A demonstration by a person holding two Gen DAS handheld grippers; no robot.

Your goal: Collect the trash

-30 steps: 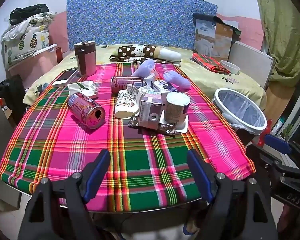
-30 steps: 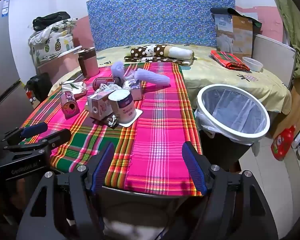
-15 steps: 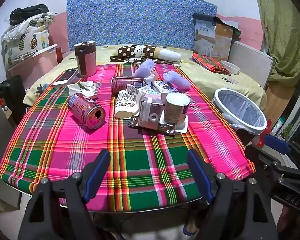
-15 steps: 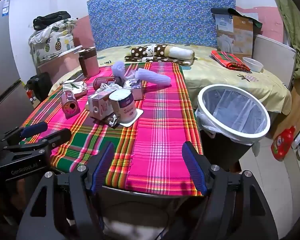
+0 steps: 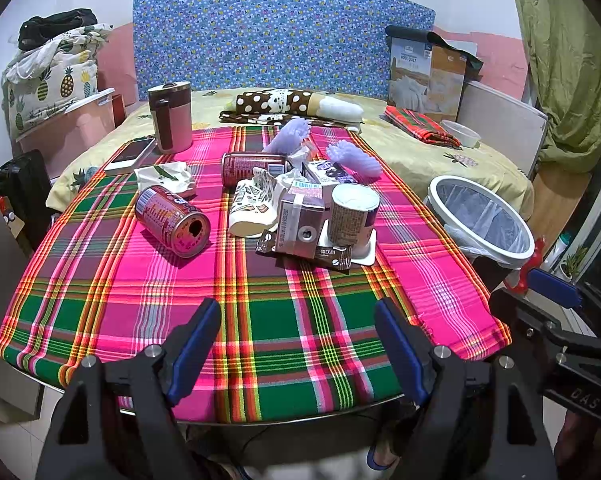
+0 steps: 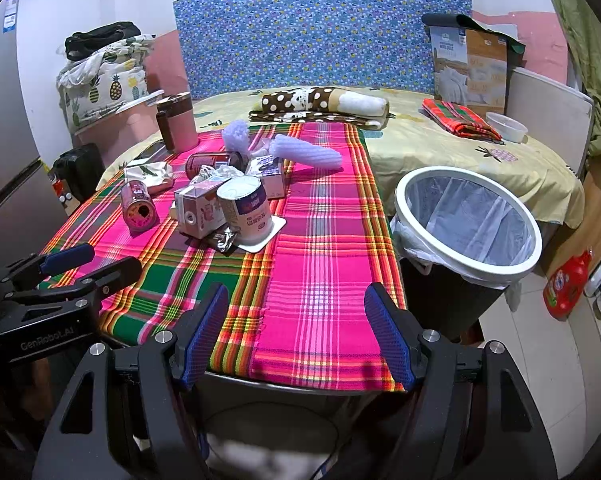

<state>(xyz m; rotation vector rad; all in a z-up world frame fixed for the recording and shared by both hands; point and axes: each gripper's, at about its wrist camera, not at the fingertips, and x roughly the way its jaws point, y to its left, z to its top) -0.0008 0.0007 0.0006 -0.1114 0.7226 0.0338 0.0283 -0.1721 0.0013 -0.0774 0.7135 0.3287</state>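
Trash lies heaped mid-table on the plaid cloth [image 5: 148,280]: a red can on its side [image 5: 172,221], a second can [image 5: 254,168] behind it, a small carton [image 5: 300,220], a white-lidded cup [image 5: 354,216], a brown wrapper [image 5: 332,257], crumpled paper [image 5: 252,204] and purple foam nets [image 5: 354,159]. A bin with a white rim [image 6: 466,220] and clear liner stands off the table's right side. My left gripper [image 5: 298,322] hangs open over the near edge, well short of the heap. Also open and empty, my right gripper [image 6: 296,312] sits at the near right edge, left of the bin.
A pink tumbler [image 5: 170,118], a phone [image 5: 131,154] and a patterned napkin [image 5: 164,176] sit at the table's far left. Behind is a bed with a dotted pillow [image 5: 278,102], folded cloth [image 5: 420,130] and a bowl [image 5: 460,134]. A red bottle [image 6: 566,284] stands on the floor.
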